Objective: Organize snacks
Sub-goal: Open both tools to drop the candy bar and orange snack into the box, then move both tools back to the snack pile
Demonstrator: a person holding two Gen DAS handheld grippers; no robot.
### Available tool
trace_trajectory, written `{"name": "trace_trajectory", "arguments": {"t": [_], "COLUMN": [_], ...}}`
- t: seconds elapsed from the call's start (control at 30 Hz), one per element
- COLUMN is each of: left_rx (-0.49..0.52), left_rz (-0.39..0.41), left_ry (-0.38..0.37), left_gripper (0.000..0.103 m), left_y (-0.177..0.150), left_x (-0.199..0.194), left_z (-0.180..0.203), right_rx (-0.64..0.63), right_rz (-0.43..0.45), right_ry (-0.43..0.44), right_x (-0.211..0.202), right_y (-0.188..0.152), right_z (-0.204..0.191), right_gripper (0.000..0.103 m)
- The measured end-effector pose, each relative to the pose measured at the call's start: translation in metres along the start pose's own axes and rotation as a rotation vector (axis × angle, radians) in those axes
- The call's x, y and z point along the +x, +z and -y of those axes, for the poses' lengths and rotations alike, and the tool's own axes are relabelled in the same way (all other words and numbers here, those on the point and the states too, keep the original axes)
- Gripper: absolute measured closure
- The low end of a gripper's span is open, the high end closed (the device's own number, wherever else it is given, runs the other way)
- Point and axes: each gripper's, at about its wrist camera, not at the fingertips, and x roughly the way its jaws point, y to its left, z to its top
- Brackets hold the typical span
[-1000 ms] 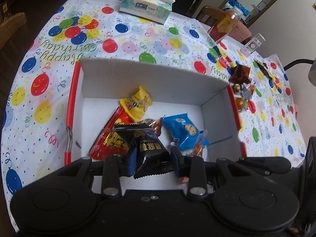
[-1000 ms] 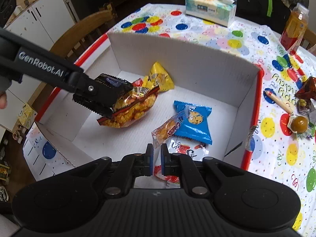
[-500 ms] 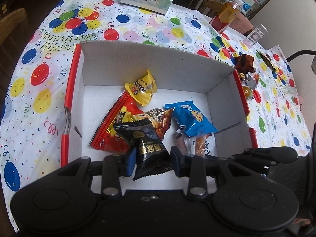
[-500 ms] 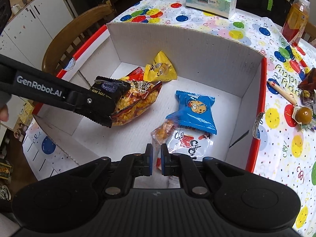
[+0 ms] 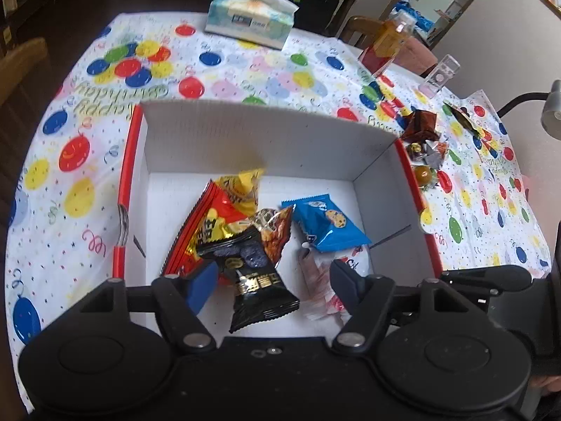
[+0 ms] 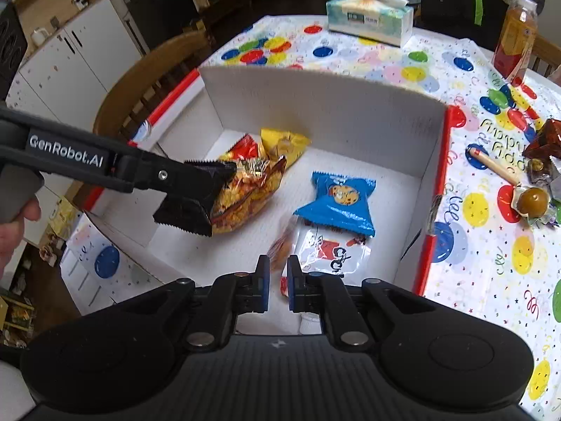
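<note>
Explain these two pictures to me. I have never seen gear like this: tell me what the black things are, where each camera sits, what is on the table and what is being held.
No robot arm here: a person holds a two-finger gripper in each hand, each with a fisheye camera looking along its fingers.

The left wrist view shows the left gripper, open, with a black snack packet loose between its spread fingers above the white box. The right wrist view shows the right gripper, nearly shut and holding nothing, and sees the left one from the side.

In the box lie a blue cookie packet, a yellow packet, an orange snack bag and a clear wrapper. On the balloon tablecloth stand a tissue box and a bottle, with loose sweets beside the box.
</note>
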Motion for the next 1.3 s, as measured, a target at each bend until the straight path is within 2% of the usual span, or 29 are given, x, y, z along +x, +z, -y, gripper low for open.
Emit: {"name": "trace_trajectory", "arguments": {"t": [0.17,0.43,0.77,0.83,0.93,0.97,1.0,1.17,1.3], "left_rx": [0.046,0.122,0.209,0.220,0.245,0.254,0.263,0.312,0.328], "left_rz": [0.052,0.122,0.160,0.161,0.166,0.167,0.167,0.183,0.215], "left_ry": [0.006,-0.008,-0.052,-0.067,-0.082,-0.086,-0.091,-0.101,-0.105], "left_gripper": [0.024,0.020,0.013,0.012,0.011,0.010,0.010,0.002,0.001], "left_y": [-0.001,0.004,0.015,0.019,0.024,0.025,0.027,0.036,0.050], "left_x": [-0.013,-0.027,-0.024,-0.021,-0.015,-0.013,-0.010,0.006,0.020], "left_z": [0.013,0.042,0.096,0.108,0.127,0.134,0.141,0.178,0.206], "right_rx": [0.015,0.070,0.204,0.232,0.268,0.276,0.280,0.310,0.351], "right_rz": [0.059,0.176,0.260,0.274,0.299,0.310,0.325,0.348,0.337], "right_ry": [0.000,-0.034,-0.079,-0.091,-0.100,-0.104,-0.109,-0.171,-0.224], "right_x": [-0.020,-0.062,-0.102,-0.109,-0.118,-0.121,-0.125,-0.138,-0.142], "right_y": [0.001,0.001,-0.011,-0.015,-0.022,-0.024,-0.027,-0.033,-0.032], "right_z": [0.004,0.022,0.074,0.086,0.106,0.112,0.118,0.150,0.184], "right_gripper": [0.094,0.093,0.093,0.086,0.052,0.035,0.028,0.027,0.025]}}
